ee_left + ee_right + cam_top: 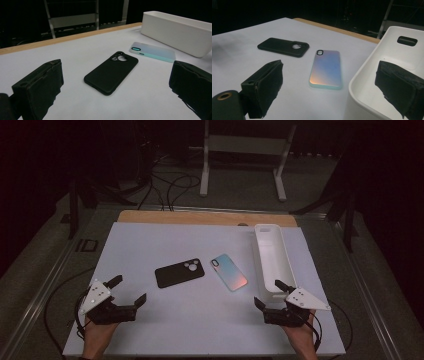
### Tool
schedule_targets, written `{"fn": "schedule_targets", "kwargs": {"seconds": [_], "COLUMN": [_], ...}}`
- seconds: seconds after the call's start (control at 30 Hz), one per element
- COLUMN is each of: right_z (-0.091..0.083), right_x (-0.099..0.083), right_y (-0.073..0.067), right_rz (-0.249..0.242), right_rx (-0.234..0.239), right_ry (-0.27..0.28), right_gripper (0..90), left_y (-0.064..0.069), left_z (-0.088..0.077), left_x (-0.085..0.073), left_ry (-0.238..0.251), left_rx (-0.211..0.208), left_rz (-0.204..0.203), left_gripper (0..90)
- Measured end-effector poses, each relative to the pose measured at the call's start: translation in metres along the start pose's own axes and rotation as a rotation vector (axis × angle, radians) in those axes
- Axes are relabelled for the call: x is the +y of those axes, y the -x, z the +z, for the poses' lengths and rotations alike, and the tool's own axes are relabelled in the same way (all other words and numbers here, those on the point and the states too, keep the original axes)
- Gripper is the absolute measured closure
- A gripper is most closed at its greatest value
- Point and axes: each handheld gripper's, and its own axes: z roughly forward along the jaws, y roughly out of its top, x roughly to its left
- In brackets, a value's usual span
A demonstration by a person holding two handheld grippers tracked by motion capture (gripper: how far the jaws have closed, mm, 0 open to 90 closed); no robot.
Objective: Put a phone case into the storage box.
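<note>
A black phone case (179,272) (111,72) (283,47) lies flat on the white table sheet (165,240), left of centre. To its right lies an iridescent blue-pink phone case (228,271) (152,51) (326,68). A long white bin (272,260) (177,31) (392,65) stands empty at the right. My left gripper (130,290) (117,87) rests open near the front left, jaws wide, pointing toward the black case with nothing between them. My right gripper (270,292) (329,85) stands open at the front right, one jaw over the bin's near end, the iridescent case just ahead.
A wooden table edge (205,217) runs along the far side of the sheet. Beyond it are a white frame stand (245,155) and cables (170,185) on the dark floor. Metal rails (45,285) flank the table.
</note>
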Motion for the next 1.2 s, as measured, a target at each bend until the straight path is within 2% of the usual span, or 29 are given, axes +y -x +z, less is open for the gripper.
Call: {"fn": "schedule_targets", "kwargs": {"seconds": [0.53, 0.8, 1.03, 1.2], "right_z": [0.006, 0.013, 0.021, 0.028], "right_x": [0.006, 0.015, 0.026, 0.034], "right_y": [0.001, -0.002, -0.003, -0.004], "right_rz": [0.018, 0.008, 0.006, 0.0], "right_rx": [-0.009, 0.003, 0.017, 0.008], "right_ry": [-0.011, -0.048, -0.066, -0.089], "right_gripper": [7.8, 7.8, 7.8, 7.8], "left_y": [0.003, 0.005, 0.005, 0.005], "left_z": [0.003, 0.005, 0.007, 0.007], "left_x": [-0.003, -0.005, -0.006, -0.006], "left_ry": [-0.014, -0.029, -0.033, -0.034], "left_rx": [0.01, 0.013, 0.011, 0.009], "left_rz": [0.016, 0.036, 0.035, 0.033], "left_gripper": [0.0, 0.0, 0.0, 0.0]}}
